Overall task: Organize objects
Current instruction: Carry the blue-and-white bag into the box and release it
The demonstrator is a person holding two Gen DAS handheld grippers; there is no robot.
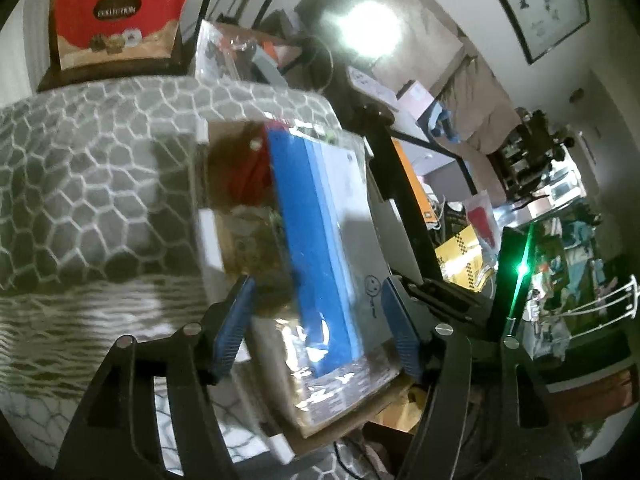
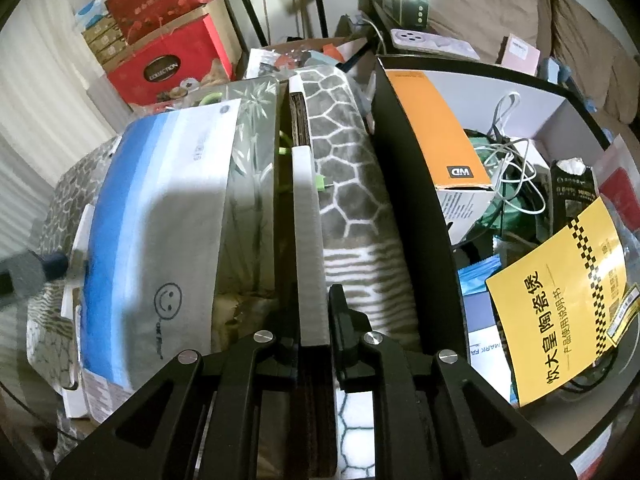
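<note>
Left gripper stands with its blue-padded fingers spread, and the clear plastic pouch lies between them with a gap on both sides, nothing pressing on it. That pouch is glossy and see-through, holding a sheet that is blue along one edge and fades to white, with a small hand-drawn smiley face near its lower end; a leaf-patterned sheet shows beside it. It lies flat in an open cardboard box, and the motion blur keeps me from making out the reddish-brown contents beneath. Right gripper is clamped tight on the box's upright white-edged flap, to the pouch's right in its own view. Under the box lies a grey blanket with a white honeycomb pattern. Beyond it stands a red gift bag marked COLLECTION; to the right a black-walled bin holds an orange WD box, white cables and a yellow booklet with a checkered strip. A framed picture hangs on the wall.
</note>
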